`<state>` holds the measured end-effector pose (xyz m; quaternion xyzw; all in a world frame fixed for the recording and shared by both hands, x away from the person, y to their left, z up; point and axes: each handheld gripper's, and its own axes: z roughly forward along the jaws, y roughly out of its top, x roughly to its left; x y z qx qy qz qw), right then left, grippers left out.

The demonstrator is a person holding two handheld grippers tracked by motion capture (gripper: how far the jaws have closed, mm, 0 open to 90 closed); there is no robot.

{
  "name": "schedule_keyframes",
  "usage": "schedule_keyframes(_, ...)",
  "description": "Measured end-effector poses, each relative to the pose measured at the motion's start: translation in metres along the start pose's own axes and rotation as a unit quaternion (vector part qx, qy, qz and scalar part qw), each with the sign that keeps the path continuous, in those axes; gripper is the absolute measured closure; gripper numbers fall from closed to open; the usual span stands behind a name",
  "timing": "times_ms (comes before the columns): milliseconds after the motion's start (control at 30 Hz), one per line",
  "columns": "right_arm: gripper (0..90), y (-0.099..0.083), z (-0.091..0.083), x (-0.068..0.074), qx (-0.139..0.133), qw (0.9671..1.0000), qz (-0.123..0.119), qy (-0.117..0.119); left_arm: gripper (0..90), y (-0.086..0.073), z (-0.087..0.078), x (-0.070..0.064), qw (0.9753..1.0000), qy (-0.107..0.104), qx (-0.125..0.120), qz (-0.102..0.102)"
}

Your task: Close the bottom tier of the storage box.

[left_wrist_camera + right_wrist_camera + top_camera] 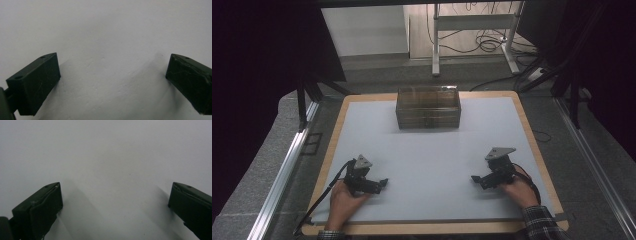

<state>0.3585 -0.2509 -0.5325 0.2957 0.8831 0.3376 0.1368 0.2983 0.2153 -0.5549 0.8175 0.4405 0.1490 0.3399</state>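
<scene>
Hands rest low at the near edge of the tabletop (512, 150), each holding a claw: left gripper (382, 183) and right gripper (475, 179), both with jaws spread wide and nothing between them, over bare white surface. Well apart from both, at the middle of the far edge, sits a clear plastic box (428, 107). It looks rigid, light and rather slick-walled; taking it by its two short ends seems safest. Nothing stands between grippers and box.
</scene>
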Motion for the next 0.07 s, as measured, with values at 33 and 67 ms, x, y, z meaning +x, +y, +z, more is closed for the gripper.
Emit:
schedule_keyframes(33,0.0,-0.0004,0.0000,0.0000,-0.002,1.0000,0.000,0.000,0.0,0.0000,0.0000,0.0002,1.0000,0.000,0.000,0.000)
schedule_keyframes(67,0.0,-0.0003,0.0001,0.0001,-0.001,1.0000,0.000,0.000,0.0,0.0000,0.0000,0.0000,1.0000,0.000,0.000,0.000)
